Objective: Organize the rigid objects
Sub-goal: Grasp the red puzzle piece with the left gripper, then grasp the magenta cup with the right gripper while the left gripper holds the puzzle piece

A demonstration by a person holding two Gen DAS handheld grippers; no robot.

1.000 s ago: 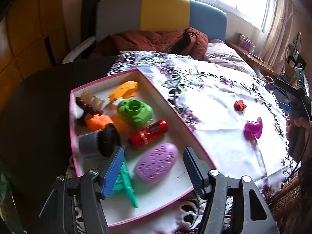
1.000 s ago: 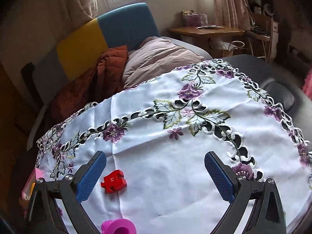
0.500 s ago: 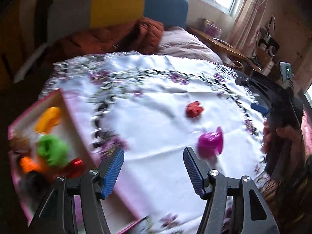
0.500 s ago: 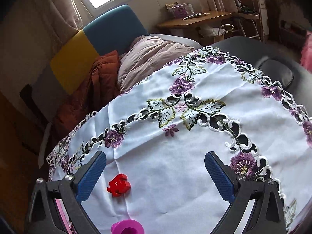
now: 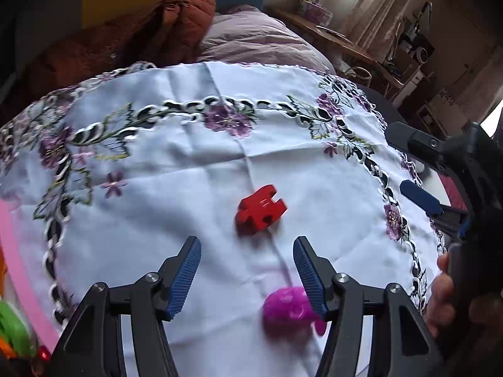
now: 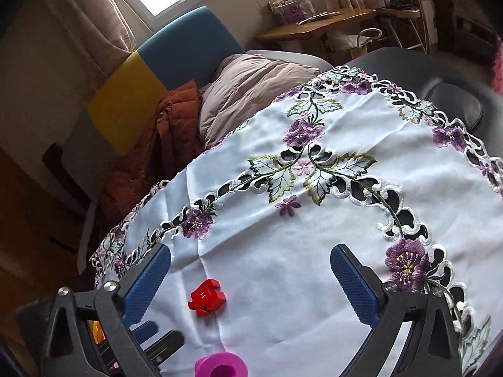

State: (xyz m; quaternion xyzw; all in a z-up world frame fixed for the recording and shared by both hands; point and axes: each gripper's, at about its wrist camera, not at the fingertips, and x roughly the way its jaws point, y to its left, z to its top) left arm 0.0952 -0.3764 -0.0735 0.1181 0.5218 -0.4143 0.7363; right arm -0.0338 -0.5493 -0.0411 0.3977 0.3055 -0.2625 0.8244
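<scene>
A red puzzle-shaped piece [image 5: 261, 212] lies flat on the white embroidered cloth [image 5: 176, 169], just ahead of my left gripper's [image 5: 246, 251] tips. A magenta round-rimmed toy [image 5: 287, 311] sits lower down, against the inner side of that gripper's right-hand finger [image 5: 309, 270]. The left jaws are closing, with no pad pressing on anything. My right gripper [image 6: 250, 267] hangs wide open above the cloth. The red piece [image 6: 207, 297] sits between its fingers, nearer the left one, and the magenta toy [image 6: 220, 366] shows at the bottom edge.
The pink tray's rim [image 5: 19, 267] runs down the left edge, with a green toy [image 5: 12, 326] inside. A person's hand [image 5: 443, 286] holds the right gripper at the cloth's right border. A bed with brown and mauve bedding [image 6: 251, 94] lies beyond the table.
My left gripper has swung from above the pink tray to the right, over the red piece and the magenta toy, and its jaws have narrowed slightly. The right gripper rolled a little in place.
</scene>
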